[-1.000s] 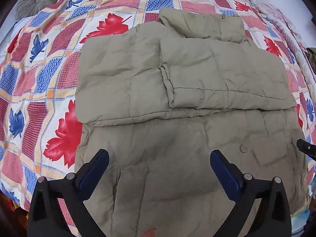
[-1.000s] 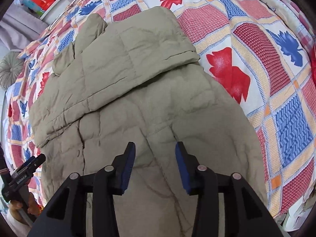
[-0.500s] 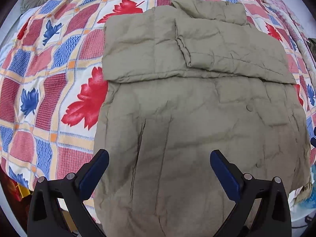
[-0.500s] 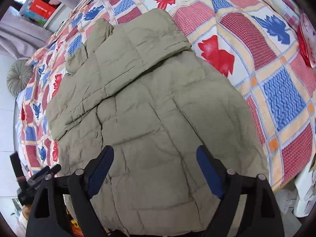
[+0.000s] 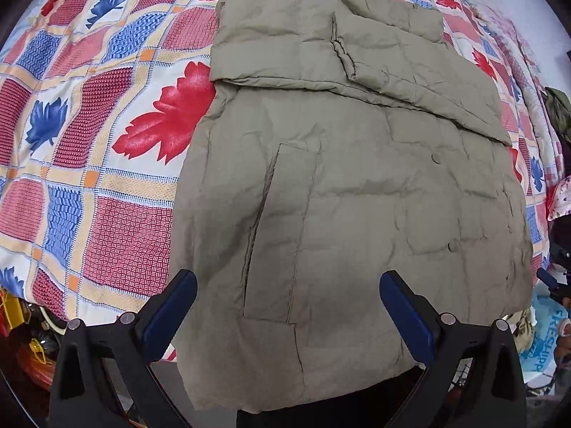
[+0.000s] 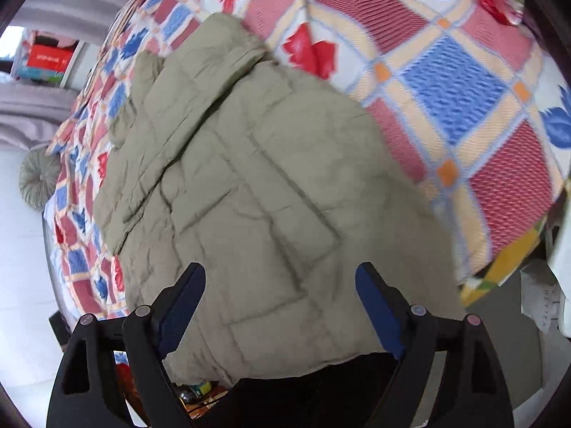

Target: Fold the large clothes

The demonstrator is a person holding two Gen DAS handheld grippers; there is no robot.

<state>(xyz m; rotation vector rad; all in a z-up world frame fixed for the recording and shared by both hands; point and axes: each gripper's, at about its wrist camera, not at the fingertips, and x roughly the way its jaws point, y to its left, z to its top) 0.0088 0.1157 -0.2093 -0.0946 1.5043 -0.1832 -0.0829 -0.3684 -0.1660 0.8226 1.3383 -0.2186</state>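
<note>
Jacket [image 5: 357,196], olive and quilted, lies flat on my bed's patchwork quilt [image 5: 107,185], its sleeves folded across the chest and its hem hanging over the near edge. My left gripper [image 5: 285,306] hovers over the hem, jaws spread wide, gripping nothing. My right gripper [image 6: 280,299] hovers likewise, jaws spread. Only the left view shows the pocket [image 5: 282,228] seam and snaps; only the right shows a round grey cushion [image 6: 37,178] beyond the bed.

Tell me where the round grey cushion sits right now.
In the right wrist view the round grey cushion lies at the far left, off the bedspread's far edge, beyond the khaki jacket. The left wrist view does not show it.
</note>
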